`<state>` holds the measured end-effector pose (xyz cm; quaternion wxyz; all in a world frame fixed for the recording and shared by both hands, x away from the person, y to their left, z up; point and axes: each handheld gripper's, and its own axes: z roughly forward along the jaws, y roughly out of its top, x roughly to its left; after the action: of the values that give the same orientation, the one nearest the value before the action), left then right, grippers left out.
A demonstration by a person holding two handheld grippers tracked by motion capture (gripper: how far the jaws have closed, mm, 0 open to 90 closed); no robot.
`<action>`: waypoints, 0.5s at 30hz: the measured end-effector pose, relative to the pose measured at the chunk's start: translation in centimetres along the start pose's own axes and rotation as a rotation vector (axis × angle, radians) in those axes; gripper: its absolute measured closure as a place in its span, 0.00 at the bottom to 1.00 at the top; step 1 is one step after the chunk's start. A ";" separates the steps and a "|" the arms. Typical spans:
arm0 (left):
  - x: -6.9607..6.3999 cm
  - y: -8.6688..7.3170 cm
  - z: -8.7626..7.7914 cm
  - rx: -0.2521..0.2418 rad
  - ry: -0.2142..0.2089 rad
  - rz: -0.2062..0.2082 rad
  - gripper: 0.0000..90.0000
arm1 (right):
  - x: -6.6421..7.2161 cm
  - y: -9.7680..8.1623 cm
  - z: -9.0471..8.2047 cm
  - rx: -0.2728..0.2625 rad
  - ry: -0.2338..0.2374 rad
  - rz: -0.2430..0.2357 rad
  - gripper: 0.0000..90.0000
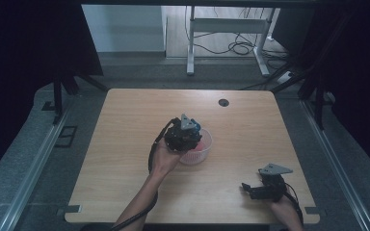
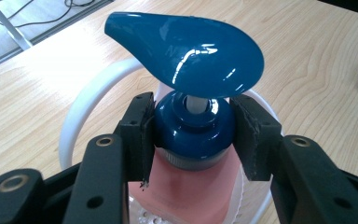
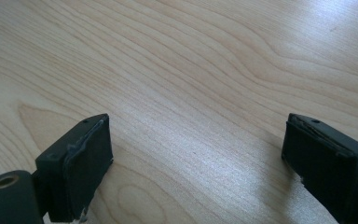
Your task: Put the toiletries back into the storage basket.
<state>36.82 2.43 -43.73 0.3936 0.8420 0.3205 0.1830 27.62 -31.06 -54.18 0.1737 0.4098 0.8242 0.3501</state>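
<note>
A pink pump bottle (image 2: 186, 191) with a glossy blue pump head (image 2: 191, 51) stands inside a white round basket (image 2: 81, 112). My left gripper (image 2: 195, 133) is shut on the bottle's blue collar (image 2: 193, 128), one pad on each side. From above, that gripper (image 1: 183, 134) hovers over the basket (image 1: 203, 150) near the table's middle, hiding most of the bottle. My right gripper (image 1: 248, 188) rests low near the front right of the table, jaws pointing left. In its own view the right gripper (image 3: 198, 163) is open, with bare wood between the pads.
The wooden table (image 1: 125, 125) has a round cable hole (image 1: 223, 102) at the back. Beyond the far edge stand a white frame (image 1: 226, 29) and floor cables (image 1: 241, 47). Dark curtains flank both sides.
</note>
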 end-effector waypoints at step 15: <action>1.0 -0.7 -0.3 -0.008 -0.031 -0.065 0.58 | 0.0 0.0 0.0 0.000 0.000 0.000 0.09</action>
<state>37.13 3.59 -44.05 0.4078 0.8322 0.3408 0.1581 27.62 -31.06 -54.19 0.1738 0.4097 0.8242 0.3502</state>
